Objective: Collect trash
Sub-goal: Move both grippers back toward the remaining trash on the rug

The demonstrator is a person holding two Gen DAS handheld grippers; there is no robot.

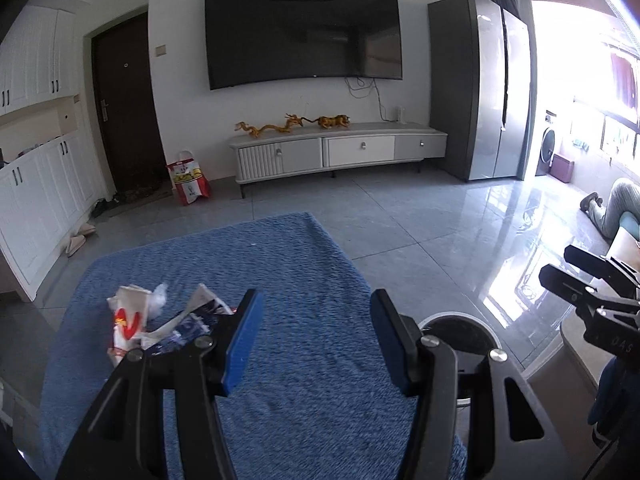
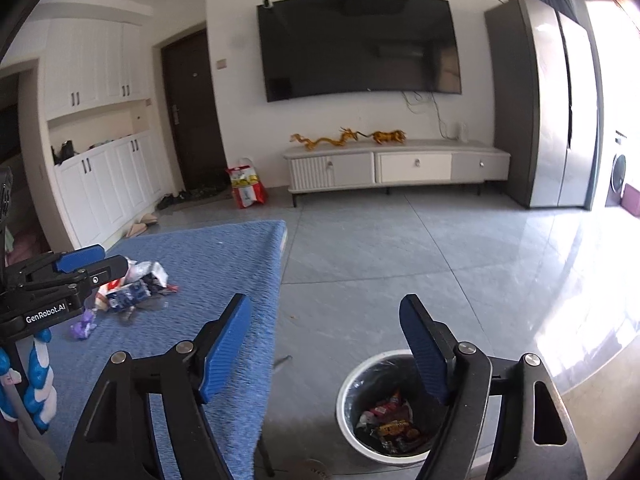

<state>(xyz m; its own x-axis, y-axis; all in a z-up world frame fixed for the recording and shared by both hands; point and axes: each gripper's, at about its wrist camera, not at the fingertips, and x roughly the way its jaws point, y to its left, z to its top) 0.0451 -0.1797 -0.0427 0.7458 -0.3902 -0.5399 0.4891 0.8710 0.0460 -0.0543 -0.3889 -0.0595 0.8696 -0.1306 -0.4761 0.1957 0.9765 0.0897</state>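
A: Grippers?
B: Left gripper (image 1: 316, 336) and right gripper (image 2: 326, 344): jaws apart, nothing between them.
A: Trash?
B: Wrappers (image 1: 160, 320) piled on blue cloth (image 1: 304, 264); more inside trash bin (image 2: 348, 384) on the floor.

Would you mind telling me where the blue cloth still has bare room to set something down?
The blue cloth is bare from the wrapper pile across to its edge by the trash bin. The side with the wrappers and purple toy is crowded.
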